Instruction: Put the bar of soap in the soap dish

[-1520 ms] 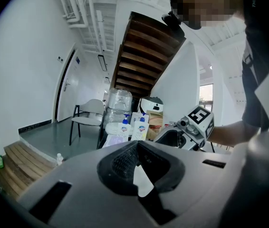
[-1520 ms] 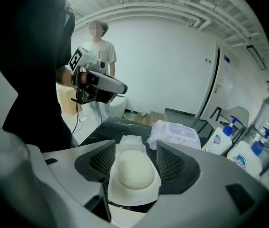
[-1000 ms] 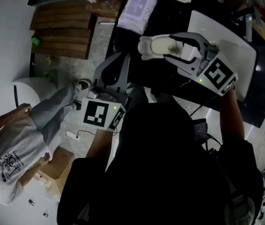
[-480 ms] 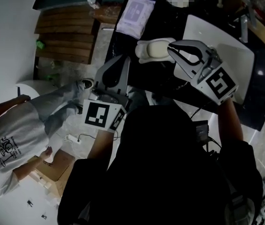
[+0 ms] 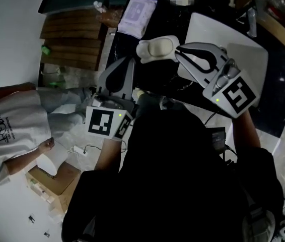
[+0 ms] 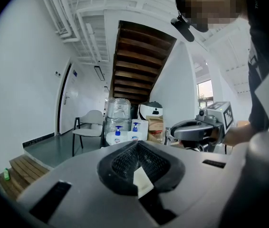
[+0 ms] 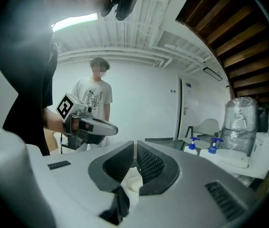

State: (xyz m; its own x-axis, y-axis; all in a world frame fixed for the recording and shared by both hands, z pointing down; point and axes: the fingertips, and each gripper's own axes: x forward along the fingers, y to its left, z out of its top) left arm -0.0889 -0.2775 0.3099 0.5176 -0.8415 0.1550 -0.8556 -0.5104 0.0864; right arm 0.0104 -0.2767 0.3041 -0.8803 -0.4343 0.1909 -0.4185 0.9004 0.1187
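On the dark counter (image 5: 147, 79) ahead of me, the bar of soap (image 5: 160, 46) lies in the soap dish (image 5: 143, 51). My 2 tools, right gripper (image 5: 178, 52) just beside it and left gripper (image 5: 129, 61), are both closed and empty.

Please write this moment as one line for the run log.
phase: soap placed | bar of soap: lying in soap dish | right gripper: shut, empty | left gripper: shut, empty
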